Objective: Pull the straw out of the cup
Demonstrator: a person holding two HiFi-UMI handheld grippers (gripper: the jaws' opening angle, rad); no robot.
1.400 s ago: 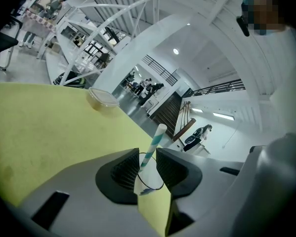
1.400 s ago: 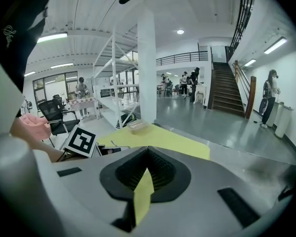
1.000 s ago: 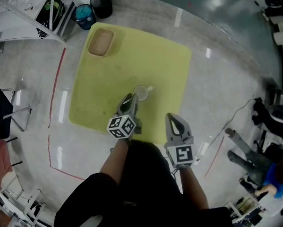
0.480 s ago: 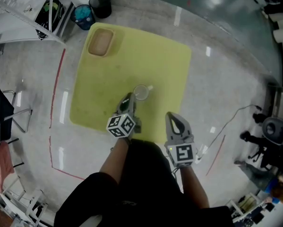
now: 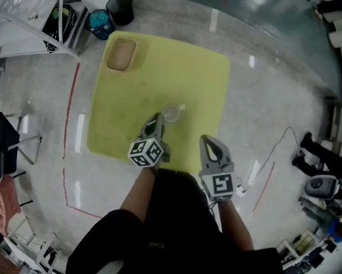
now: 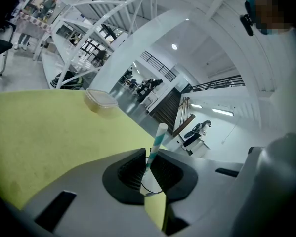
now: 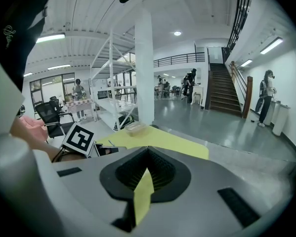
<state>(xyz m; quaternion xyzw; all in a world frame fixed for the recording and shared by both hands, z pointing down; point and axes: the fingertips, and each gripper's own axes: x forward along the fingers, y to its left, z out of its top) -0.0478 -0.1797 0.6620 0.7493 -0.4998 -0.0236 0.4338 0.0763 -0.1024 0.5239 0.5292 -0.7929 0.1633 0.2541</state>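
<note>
While in the cup (image 5: 171,113), straw (image 6: 155,147) near vertical, top end slightly rightward.

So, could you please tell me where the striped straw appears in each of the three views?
Head view: the straw leans from the cup mid-mat, at the left gripper tips.
Left gripper view: straw at lower centre, between jaws that have just been closing on it.
Right gripper view: not in it.
Shared landmark: the shallow container on the yellow mat's far corner.
</note>
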